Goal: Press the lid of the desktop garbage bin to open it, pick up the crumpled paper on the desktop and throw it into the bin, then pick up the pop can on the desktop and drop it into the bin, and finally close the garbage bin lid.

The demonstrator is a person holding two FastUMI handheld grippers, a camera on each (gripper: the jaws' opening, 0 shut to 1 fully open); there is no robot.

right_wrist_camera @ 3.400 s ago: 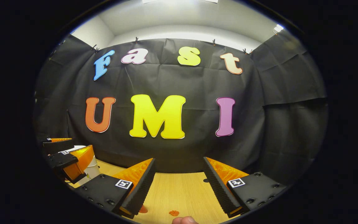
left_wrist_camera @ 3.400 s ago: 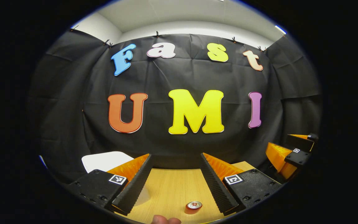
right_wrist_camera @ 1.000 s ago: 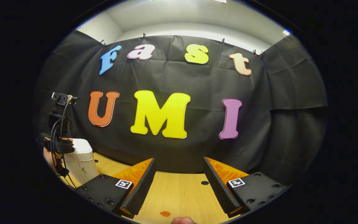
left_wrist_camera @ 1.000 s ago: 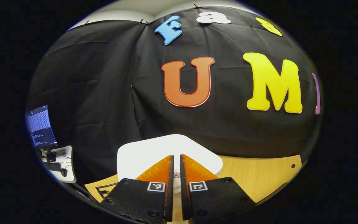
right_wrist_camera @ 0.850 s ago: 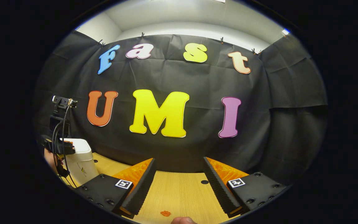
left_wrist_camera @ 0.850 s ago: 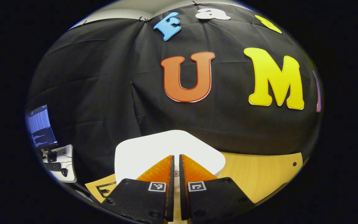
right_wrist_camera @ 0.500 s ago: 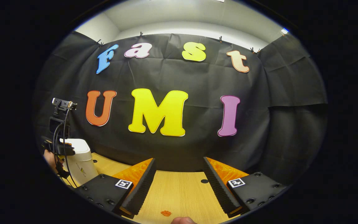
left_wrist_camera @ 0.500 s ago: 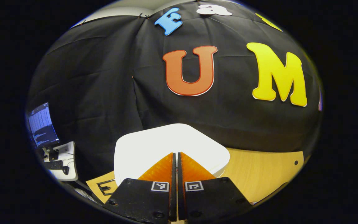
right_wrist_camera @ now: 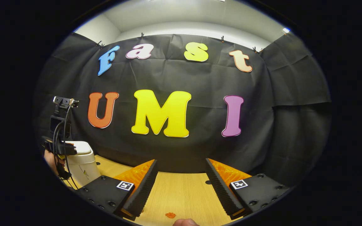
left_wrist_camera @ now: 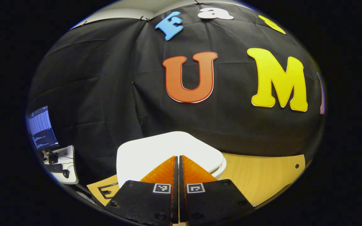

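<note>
Closed left gripper [left_wrist_camera: 178, 163] seemingly touches the bin lid [left_wrist_camera: 156, 149].

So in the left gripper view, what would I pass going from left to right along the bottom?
Monitor → small white side table → paper sheet → white bin lid with the shut gripper over it → bare wooden desktop.
</note>
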